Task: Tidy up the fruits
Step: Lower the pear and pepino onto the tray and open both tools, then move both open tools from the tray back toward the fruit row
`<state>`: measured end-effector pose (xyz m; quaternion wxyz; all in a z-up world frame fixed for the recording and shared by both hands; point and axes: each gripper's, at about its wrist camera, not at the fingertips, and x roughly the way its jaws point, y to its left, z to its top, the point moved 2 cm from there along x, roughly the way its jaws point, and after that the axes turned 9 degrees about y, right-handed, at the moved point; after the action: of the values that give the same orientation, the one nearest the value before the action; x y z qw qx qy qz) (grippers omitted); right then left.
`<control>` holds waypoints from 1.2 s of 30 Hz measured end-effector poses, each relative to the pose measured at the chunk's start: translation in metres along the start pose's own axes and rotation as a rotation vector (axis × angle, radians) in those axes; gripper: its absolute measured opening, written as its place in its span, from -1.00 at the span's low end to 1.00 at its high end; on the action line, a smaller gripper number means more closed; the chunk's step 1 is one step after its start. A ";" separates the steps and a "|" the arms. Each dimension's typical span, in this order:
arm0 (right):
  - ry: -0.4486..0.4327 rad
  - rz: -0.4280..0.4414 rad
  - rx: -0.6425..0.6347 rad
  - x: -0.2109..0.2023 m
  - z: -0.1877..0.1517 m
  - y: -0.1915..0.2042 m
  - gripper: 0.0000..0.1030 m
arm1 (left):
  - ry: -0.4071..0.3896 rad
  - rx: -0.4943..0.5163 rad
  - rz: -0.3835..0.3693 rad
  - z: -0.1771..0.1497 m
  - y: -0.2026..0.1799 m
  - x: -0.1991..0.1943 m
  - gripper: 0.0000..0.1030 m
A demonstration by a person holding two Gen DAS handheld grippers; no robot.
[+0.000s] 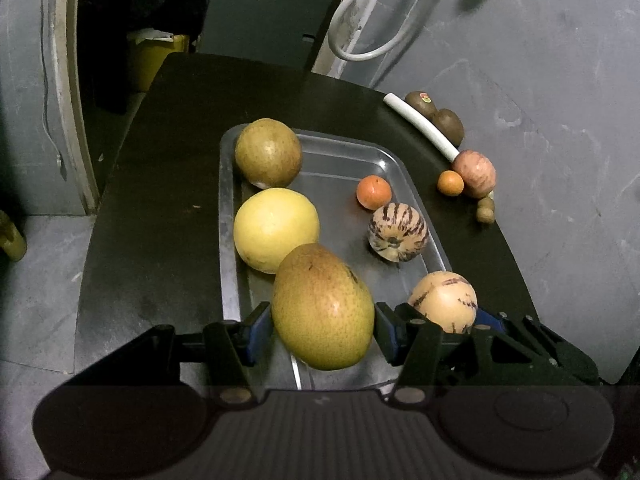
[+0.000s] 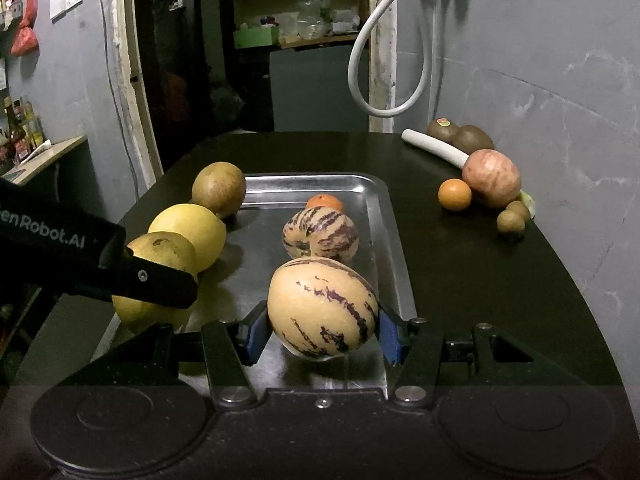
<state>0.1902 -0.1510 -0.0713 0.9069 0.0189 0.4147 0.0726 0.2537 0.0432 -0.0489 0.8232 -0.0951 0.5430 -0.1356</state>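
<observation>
Grey concrete wall (image 2: 540, 60) beside dark surface (image 2: 460, 280), white hose (image 2: 400, 80) looped above, dim shelved doorway (image 2: 296, 20) behind.

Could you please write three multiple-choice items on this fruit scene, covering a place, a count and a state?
1. Where does the red apple lie?
A. in the metal tray
B. on the dark table, right of the tray
C. in the right gripper

2. How many striped pepino melons show?
A. one
B. two
C. four

3. What is the left gripper doing?
A. closed on the mango
B. open over bare table
C. holding a kiwi

Answers: 1 B, the apple sits outside the metal tray beside a small orange. 2 B, one lies in the tray, one is in the right gripper. 3 A, its fingers press both sides of the mango.
</observation>
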 end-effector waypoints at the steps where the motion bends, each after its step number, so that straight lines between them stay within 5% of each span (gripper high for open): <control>1: 0.001 -0.001 0.001 0.000 0.000 0.000 0.10 | 0.003 0.002 0.001 0.000 0.000 0.000 0.13; 12: 0.025 -0.012 -0.003 0.004 -0.003 0.000 0.12 | 0.082 0.022 0.027 -0.007 0.003 0.010 0.15; 15: 0.025 -0.021 0.004 0.001 -0.003 0.000 0.39 | 0.070 0.054 0.040 -0.010 0.000 0.007 0.17; 19: 0.011 -0.040 0.034 -0.015 -0.004 -0.002 0.57 | 0.070 0.072 0.028 -0.013 -0.002 -0.005 0.32; 26: -0.026 -0.080 0.065 -0.065 -0.012 -0.004 0.97 | 0.025 0.133 0.045 -0.025 -0.003 -0.044 0.84; 36: 0.102 -0.134 0.115 -0.111 -0.053 -0.017 0.99 | 0.098 0.345 0.065 -0.065 -0.017 -0.061 0.99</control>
<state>0.0807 -0.1850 -0.0240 0.8849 0.0394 0.4639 -0.0114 0.1686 0.0461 -0.0160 0.8038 0.0719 0.5539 -0.2046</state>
